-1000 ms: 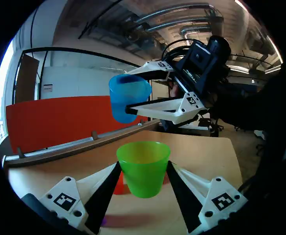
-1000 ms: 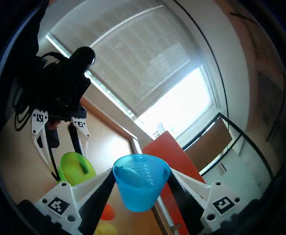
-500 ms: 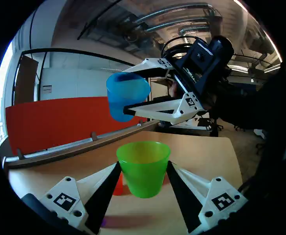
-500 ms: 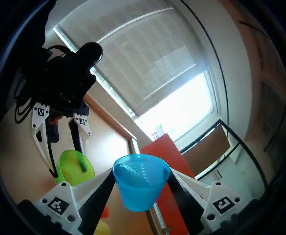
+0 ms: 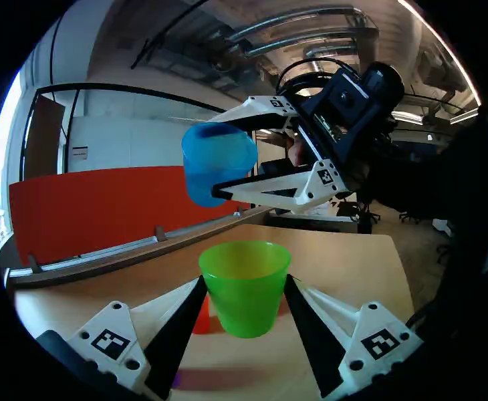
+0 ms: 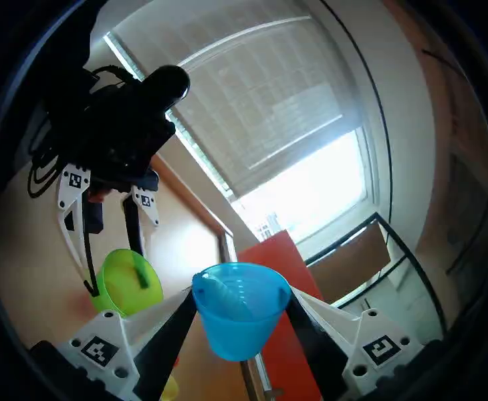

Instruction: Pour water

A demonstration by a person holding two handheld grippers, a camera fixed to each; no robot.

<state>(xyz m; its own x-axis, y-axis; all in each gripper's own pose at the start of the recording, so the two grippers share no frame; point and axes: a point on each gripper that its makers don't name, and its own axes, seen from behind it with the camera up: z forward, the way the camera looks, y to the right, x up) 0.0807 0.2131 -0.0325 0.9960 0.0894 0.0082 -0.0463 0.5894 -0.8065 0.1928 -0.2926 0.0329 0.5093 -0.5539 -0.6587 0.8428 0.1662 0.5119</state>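
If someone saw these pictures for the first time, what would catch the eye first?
The bright green cup stands out first, low in the middle of the left gripper view, gripped between the jaws of the left gripper, with a wooden table behind it. Higher up, the right gripper holds a blue cup in the air. Behind them runs a long red partition.

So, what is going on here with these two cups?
A person holds a two-finger gripper in each hand. The left gripper grips a green plastic cup, upright, with the wooden table beneath it. The right gripper grips a blue plastic cup, raised higher than the green one. No water is seen flowing between them, so the pouring seems not yet begun.
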